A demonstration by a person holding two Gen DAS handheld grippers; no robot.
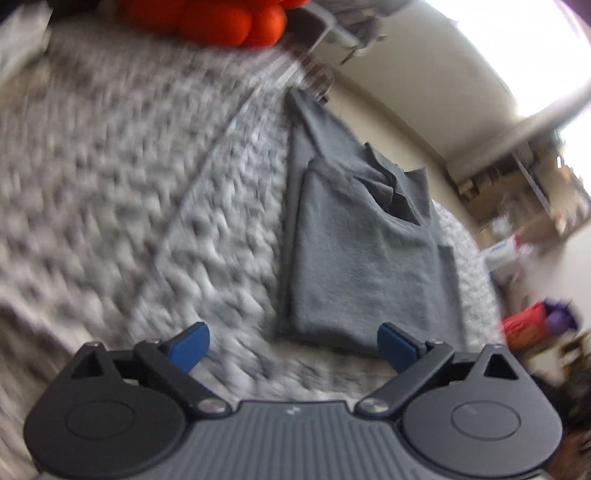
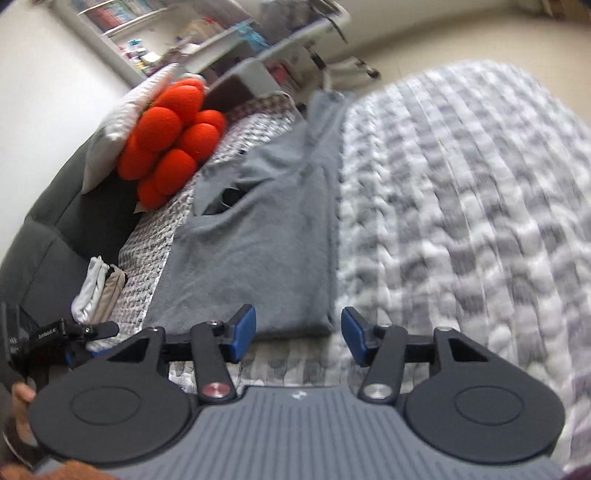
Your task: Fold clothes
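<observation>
While both stand wide open and empty, left gripper (image 1: 293, 347), right gripper (image 2: 298, 334), folded grey shirt (image 1: 365, 266) just ahead.

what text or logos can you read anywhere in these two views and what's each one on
"GenRobot.AI": white lettering on the small black device at the lower left edge of the right wrist view, beside the left gripper.
A small pale logo mark, no letters, on the ribbed body of the right gripper and of the left gripper.
Book spines on the shelves: too blurred to read.
Grey shirt: no print visible.
</observation>
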